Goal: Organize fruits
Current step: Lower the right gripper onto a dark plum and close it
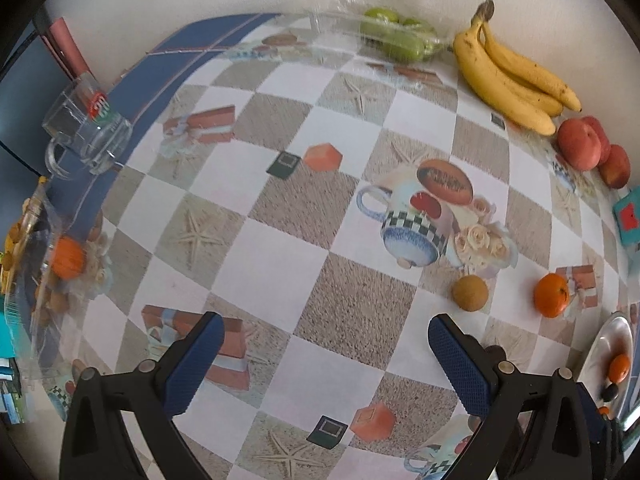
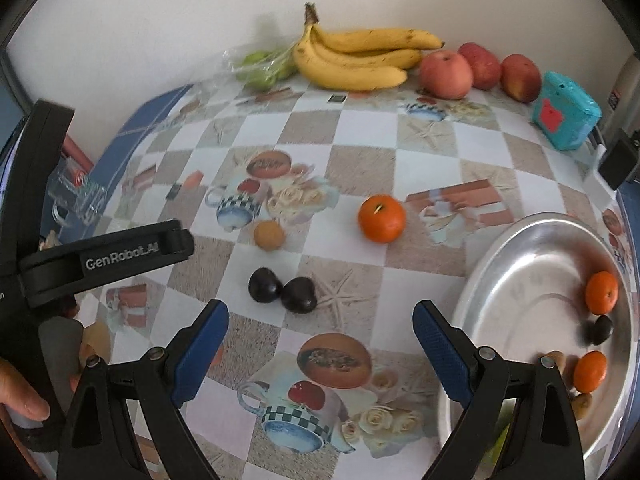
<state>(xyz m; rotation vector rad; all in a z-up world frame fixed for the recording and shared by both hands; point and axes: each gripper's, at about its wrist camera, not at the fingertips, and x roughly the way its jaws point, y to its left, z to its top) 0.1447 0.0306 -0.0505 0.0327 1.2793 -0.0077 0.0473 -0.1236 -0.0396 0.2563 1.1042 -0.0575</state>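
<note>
Our right gripper (image 2: 320,336) is wide open and holds nothing, like our left gripper (image 1: 326,354). Beside it, the metal bowl (image 2: 520,264) has two oranges (image 2: 601,293) and a plum (image 2: 600,329). Two plums (image 2: 282,290) lie on the bench (image 2: 360,140).

A plain off-white wall (image 2: 160,20) backs the table's checkered printed cloth (image 1: 320,240), apparently daylit.

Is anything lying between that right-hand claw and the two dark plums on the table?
Nothing visible does. The right gripper is open and empty, and the two dark plums lie just ahead of its fingers with only bare tablecloth between. The left gripper's body sits off to the side, not in that path.
</note>
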